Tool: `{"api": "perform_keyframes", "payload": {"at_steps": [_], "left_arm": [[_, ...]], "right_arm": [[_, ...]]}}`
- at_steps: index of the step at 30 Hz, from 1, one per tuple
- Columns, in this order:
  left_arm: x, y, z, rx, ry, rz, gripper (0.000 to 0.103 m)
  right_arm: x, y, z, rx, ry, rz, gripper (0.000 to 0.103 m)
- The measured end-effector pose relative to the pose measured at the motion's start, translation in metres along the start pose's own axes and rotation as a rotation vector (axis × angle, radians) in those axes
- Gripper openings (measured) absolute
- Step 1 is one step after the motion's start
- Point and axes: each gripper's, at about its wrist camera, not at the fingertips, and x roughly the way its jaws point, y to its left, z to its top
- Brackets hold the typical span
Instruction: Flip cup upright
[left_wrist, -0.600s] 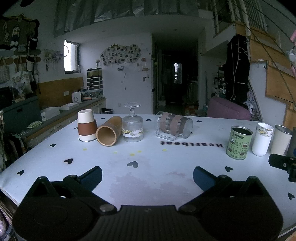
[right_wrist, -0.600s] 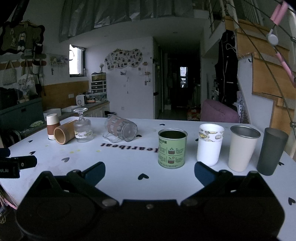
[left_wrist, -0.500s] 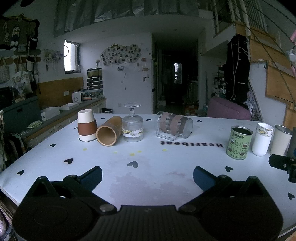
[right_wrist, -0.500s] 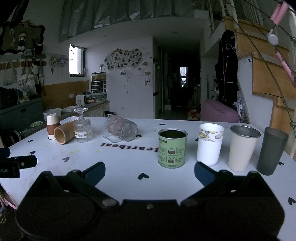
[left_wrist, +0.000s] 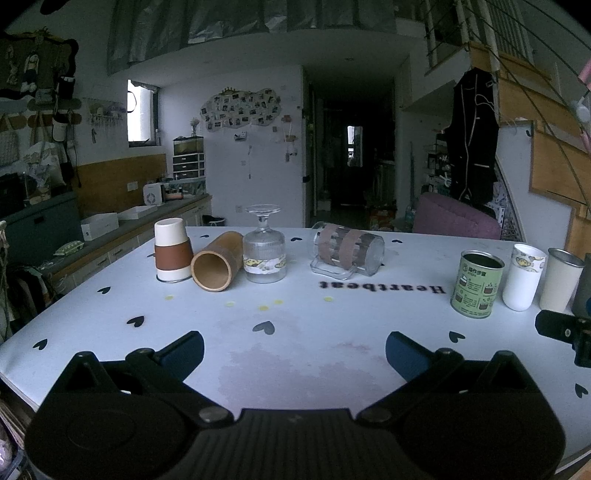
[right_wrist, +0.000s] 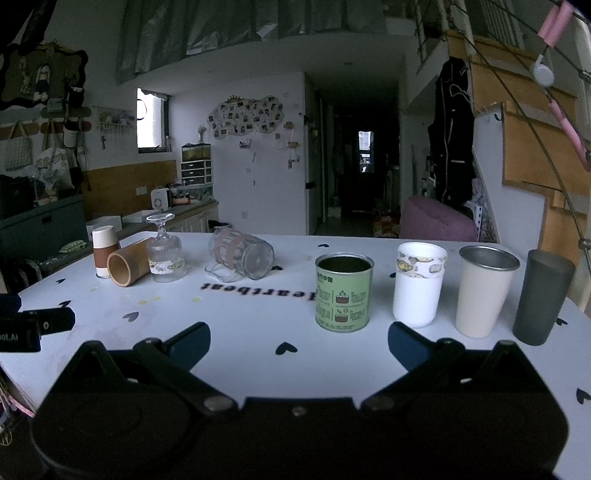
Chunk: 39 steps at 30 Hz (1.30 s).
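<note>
Both the left hand-held gripper and the right hand-held gripper are held wide apart, gripping nothing. The bamboo cup is seen lying on its side on the table, well beyond the left one, between an inverted paper cup and an inverted glass.

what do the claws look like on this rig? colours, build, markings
Both alike: left claw and right claw have matte black bodies, ribbed centre plate, angled black linkage arms with silver pivot screws, and dark blue finger pads. No cables or sleeves visible. Partial white lettering shows on one side.
</note>
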Motion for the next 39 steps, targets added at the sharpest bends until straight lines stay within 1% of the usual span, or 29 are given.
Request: {"api": "perform_keyframes", "payload": {"at_steps": [20,22,25,26,27,31,33,36,39], "left_arm": [[0.003,0.0,-0.001,0.0,0.0,0.0,0.103],[0.003,0.0,0.0,-0.004,-0.011,-0.004,0.103],[-0.002,-0.002,0.0,-0.02,-0.05,-0.002,0.103],[-0.001,-0.001,0.0,-0.025,-0.059,0.003,0.103],[0.006,0.008,-0.001,-0.03,-0.066,0.007,0.103],[0.018,0.023,0.004,-0.048,-0.095,0.031,0.103],[0.029,0.035,0.011,-0.042,-0.085,0.04,0.103],[0.05,0.051,0.025,-0.031,-0.08,0.071,0.103],[0.075,0.068,0.039,0.001,-0.081,0.086,0.103]], "right_arm": [[0.0,0.0,0.0,0.002,0.0,0.0,0.103],[-0.003,-0.004,0.0,0.005,-0.003,0.0,0.103],[-0.008,-0.006,0.0,0.015,-0.02,0.002,0.103],[-0.012,-0.005,-0.006,0.019,-0.026,0.002,0.103],[-0.013,-0.005,-0.007,0.021,-0.031,0.003,0.103],[-0.016,-0.005,-0.012,0.03,-0.035,0.015,0.103],[-0.014,-0.003,-0.013,0.033,-0.033,0.022,0.103],[-0.012,-0.002,-0.016,0.041,-0.023,0.03,0.103],[-0.009,-0.004,-0.019,0.047,-0.012,0.037,0.103]]}}
